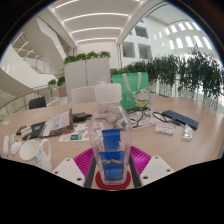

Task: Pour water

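So right up front there's a clear plastic cup [111, 155] with a blue label, sitting between the gripper [111, 166] fingers. The pink pads [139, 160] look pressed against both its sides, so it seems pinched, held just above a pale round table [190, 140]. Beyond the cup sits a glass jar [118, 123], with a green bag [130, 87] further behind that. Left of the cup there's a white mug [36, 151] and some papers [52, 124]; right of it, a dark flat case [180, 119]. Room's a big bright atrium: strip lights overhead, curved white balconies, lots of potted plants [185, 72] behind the table.
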`<state>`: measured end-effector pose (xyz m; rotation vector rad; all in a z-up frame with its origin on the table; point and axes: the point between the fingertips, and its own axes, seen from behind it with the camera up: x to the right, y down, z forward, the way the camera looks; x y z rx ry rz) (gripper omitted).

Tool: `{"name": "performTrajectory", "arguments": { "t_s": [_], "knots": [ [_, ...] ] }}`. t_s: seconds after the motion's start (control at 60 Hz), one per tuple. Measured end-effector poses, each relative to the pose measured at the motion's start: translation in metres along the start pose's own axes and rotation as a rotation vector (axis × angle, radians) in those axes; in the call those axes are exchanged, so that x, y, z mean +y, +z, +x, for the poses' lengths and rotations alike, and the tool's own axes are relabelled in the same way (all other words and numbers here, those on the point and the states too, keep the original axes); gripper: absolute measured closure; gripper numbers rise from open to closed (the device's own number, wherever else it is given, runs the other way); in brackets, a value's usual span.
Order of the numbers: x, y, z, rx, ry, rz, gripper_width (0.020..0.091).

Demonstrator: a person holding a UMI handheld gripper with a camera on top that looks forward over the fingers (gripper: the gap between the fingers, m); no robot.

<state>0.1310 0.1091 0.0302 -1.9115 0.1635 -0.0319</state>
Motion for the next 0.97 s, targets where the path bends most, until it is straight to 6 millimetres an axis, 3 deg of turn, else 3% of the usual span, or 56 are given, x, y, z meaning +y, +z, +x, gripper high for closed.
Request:
{"name": "performTrajectory", "arguments": {
  "t_s": [0.033,0.05,0.083,0.1,0.167,0.183,0.267,0.367,0.383,0.433,0.583,0.683,0.8,0.967],
  "knots": [
    [0.005,-0.004,0.001,0.007,0.011,-0.028,0.0458],
    [-0.001,-0.009,-0.013,0.007,0.018,-0.041,0.0398],
    [0.002,-0.016,-0.016,-0.001,0.029,-0.062,0.0272],
    [0.002,-0.02,-0.017,-0.006,0.033,-0.069,0.0248],
    [0.003,-0.033,-0.02,-0.011,0.043,-0.087,0.0277],
    [0.003,-0.053,-0.037,-0.007,0.045,-0.094,0.0277],
    [0.001,-0.083,-0.04,0.006,0.047,-0.118,0.0276],
    [0.005,-0.132,-0.058,0.011,0.062,-0.138,0.0274],
    [-0.004,-0.14,-0.061,0.01,0.061,-0.142,0.0276],
    [0.0,-0.172,-0.078,0.007,0.053,-0.144,0.0274],
    [-0.021,-0.251,-0.111,0.032,0.022,-0.132,0.0276],
    [-0.023,-0.304,-0.134,0.06,0.031,-0.136,0.0274],
    [-0.038,-0.353,-0.163,0.061,0.035,-0.108,0.0276],
    [-0.046,-0.402,-0.191,0.074,0.085,-0.108,0.0275]
  ]
}}
